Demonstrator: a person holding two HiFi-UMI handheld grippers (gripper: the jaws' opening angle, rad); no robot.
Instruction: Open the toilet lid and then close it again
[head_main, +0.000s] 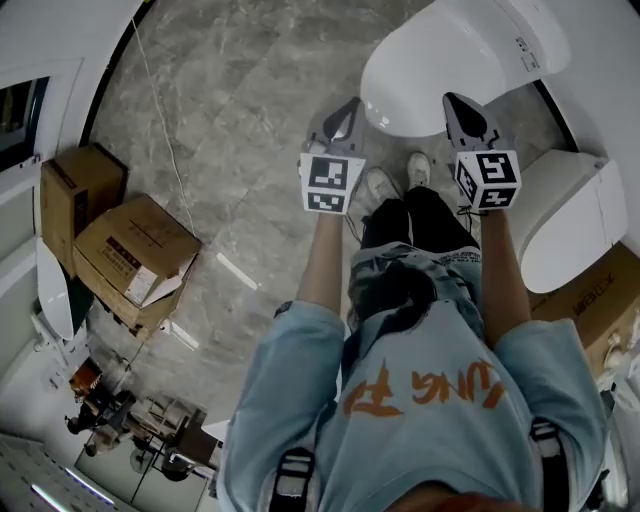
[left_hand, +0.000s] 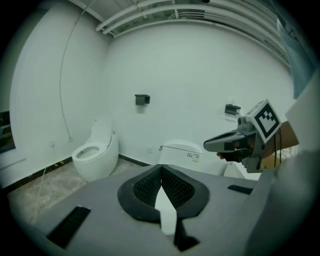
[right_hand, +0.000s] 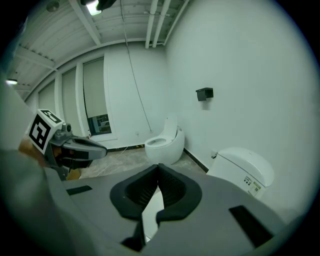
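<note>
Left hand-held gripper (head_main: 347, 108) and right hand-held gripper (head_main: 453, 103) are both holding jaws fully together, gripping nothing. They are hovering side by side near the front edge of the toilet lid (head_main: 450, 50), which is lying down closed.

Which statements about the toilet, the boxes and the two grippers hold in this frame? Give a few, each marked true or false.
1. The glossy white oval toilet lid in front of the person is down. True.
2. The left gripper clamps the lid's rim. False: its jaws are shut on nothing, clear of the toilet.
3. The brown cardboard boxes stand on the grey marbled floor. True.
4. The right gripper has its jaws wide apart. False: they are shut and empty.
</note>
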